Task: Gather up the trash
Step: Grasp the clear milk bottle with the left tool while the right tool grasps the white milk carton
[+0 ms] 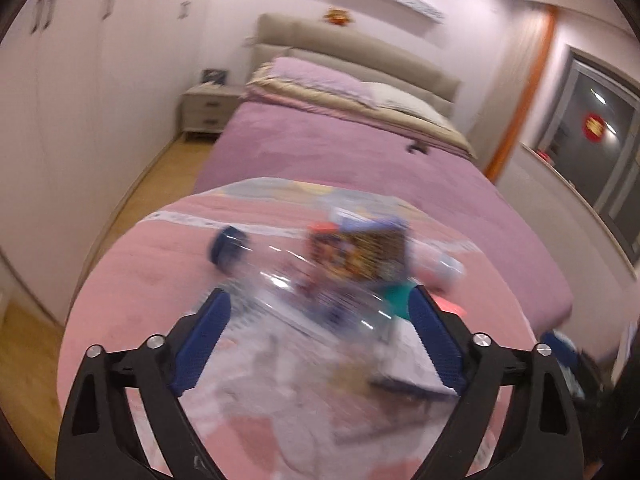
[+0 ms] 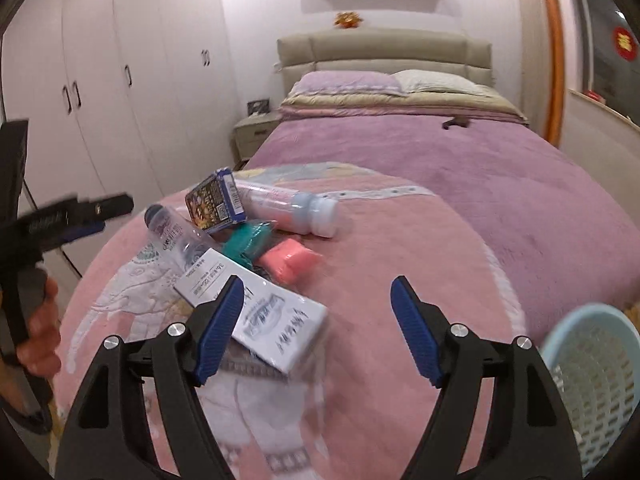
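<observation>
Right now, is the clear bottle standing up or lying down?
Lying down: the clear bottle rests on its side on the pink blanket, dark cap pointing away.

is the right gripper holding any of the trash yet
No, the right gripper is open and empty above the pink blanket, with the white box lying beside its left finger.

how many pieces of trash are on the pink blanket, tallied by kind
Plastic bottles: 2 – clear bottle with dark blue cap, pale pink bottle with light blue cap
Cardboard boxes: 2 – white printed box, dark blue patterned box
Soft packets: 2 – teal packet, pink packet
Total: 6
</observation>
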A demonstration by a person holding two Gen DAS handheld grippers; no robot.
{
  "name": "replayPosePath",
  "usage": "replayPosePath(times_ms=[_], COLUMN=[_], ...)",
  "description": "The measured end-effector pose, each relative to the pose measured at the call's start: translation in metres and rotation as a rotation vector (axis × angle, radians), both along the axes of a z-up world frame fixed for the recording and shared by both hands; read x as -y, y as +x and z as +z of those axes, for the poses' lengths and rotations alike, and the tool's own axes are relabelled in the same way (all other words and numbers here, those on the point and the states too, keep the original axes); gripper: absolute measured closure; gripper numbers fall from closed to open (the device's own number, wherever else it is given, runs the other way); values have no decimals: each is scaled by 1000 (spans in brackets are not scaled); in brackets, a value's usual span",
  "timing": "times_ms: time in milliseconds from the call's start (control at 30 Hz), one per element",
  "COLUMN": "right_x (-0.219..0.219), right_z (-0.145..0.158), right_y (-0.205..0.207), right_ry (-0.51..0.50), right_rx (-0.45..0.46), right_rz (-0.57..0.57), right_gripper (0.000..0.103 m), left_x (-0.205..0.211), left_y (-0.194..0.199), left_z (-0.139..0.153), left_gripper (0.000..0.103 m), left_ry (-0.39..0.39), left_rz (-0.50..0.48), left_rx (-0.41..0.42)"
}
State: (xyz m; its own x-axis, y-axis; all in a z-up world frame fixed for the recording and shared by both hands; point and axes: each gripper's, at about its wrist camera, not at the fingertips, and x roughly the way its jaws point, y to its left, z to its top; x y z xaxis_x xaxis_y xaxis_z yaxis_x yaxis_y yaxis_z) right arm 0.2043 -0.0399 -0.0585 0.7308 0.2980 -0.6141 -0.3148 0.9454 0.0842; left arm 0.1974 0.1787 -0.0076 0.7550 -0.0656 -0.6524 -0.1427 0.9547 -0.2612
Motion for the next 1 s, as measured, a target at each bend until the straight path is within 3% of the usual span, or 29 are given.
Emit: replayPosePath(times_ms=[167, 400, 533, 633, 733, 867, 1000], right_x=[-15, -23, -29, -35, -44, -61, -79], right_z=[-18, -33, -32, -32, -31, -32, -41], right_y=[15, 17, 0, -10, -19, -40, -61], right_ry=[-38, -27, -19, -14, -30, -104, -143], right_rx=[-41, -144, -180, -199, -206, -172, -162], right_rz=[44, 167, 261, 296, 336, 392, 456], right_gripper=[31, 31, 31, 31, 31, 30, 29], left_x=[-27, -35, -32, -32, -35, -37, -48], left_y=[36, 62, 68, 65, 62, 45, 26], left_z=[-29, -52, -60, -62, -60, -57, -59], left_gripper=[14, 14, 15, 25, 26, 26, 24], left_ry=[-116, -163, -137, -138, -79, 42, 54], left_rz=[96, 155, 109, 55, 10, -131, -189], left_rx=[-119, -227, -248, -253, -278, -309, -315])
